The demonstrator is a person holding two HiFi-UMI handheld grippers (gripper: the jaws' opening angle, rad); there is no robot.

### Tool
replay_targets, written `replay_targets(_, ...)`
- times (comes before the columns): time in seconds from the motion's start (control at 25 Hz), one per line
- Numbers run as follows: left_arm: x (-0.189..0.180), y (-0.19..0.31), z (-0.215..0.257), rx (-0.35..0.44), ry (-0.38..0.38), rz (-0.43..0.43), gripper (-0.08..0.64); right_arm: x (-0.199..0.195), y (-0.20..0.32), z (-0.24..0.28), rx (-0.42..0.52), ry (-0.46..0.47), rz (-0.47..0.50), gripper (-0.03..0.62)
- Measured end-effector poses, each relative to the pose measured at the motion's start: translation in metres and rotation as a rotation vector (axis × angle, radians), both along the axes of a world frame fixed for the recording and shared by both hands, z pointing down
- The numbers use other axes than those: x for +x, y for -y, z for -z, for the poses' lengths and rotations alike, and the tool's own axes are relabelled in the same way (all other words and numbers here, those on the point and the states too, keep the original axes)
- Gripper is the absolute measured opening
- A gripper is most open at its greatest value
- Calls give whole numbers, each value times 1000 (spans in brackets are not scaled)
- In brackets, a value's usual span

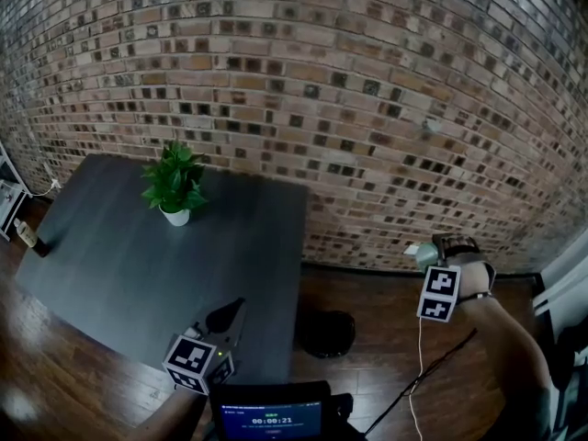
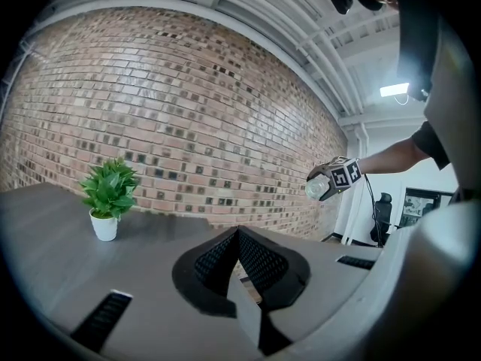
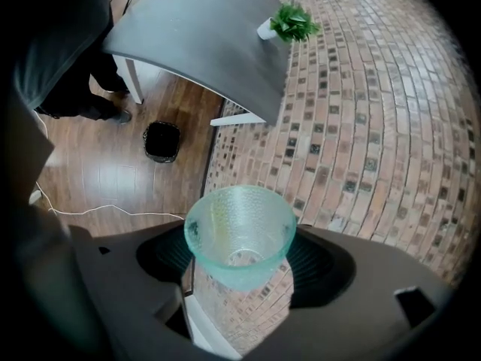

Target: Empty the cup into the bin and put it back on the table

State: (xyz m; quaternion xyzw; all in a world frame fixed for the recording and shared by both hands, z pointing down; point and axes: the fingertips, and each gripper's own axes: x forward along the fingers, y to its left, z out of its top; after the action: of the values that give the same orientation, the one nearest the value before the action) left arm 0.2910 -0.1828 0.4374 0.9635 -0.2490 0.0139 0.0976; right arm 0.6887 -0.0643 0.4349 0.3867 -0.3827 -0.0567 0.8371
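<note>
Nearest, right gripper view: right gripper point(image 3: 240, 256) clamped on the cup point(image 3: 240, 228), jaws wide, one pad on each side of the lower wall. Cup pale green, see-through, dimpled. Mouth toward the camera, base away; long axis along the gripper's own line, tipped down toward the foot of the brick wall point(image 3: 361, 126). Only in this view: cup's rim and inside, plus the bin point(image 3: 162, 141) from above, black, on the wood floor point(image 3: 98, 179), up-left of the cup and well apart from it. Left gripper view: left gripper point(image 2: 238, 233) closed, jaws tip to tip, over the table point(image 2: 52, 262), pointing level at the wall. Only here: cup side-on, held up in the air at right, past the table's far corner; too small to read its mouth. Head view, both grippers at once: left one low over the table's near edge, right one out over the floor close to the wall, bin between them, just beside the table's near right corner. Bare dark tabletop from the left gripper out to the potted plant point(image 1: 175, 184), which sits near the far edge by the wall. Open floor between bin and right gripper, crossed by a thin cable point(image 1: 421, 356).
</note>
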Motion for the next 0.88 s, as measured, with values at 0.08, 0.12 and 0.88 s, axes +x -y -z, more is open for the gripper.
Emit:
replay_targets(0.08,1,0,0,-1,0,-1,8,0,1,0,2,1,3,383)
replay_targets(0.12,1,0,0,0,1,-1,8,0,1,0,3,1,3,385)
replay_targets(0.88,-4,5,-2,5,9,29,8,1,8,9,-32,-64,30,384)
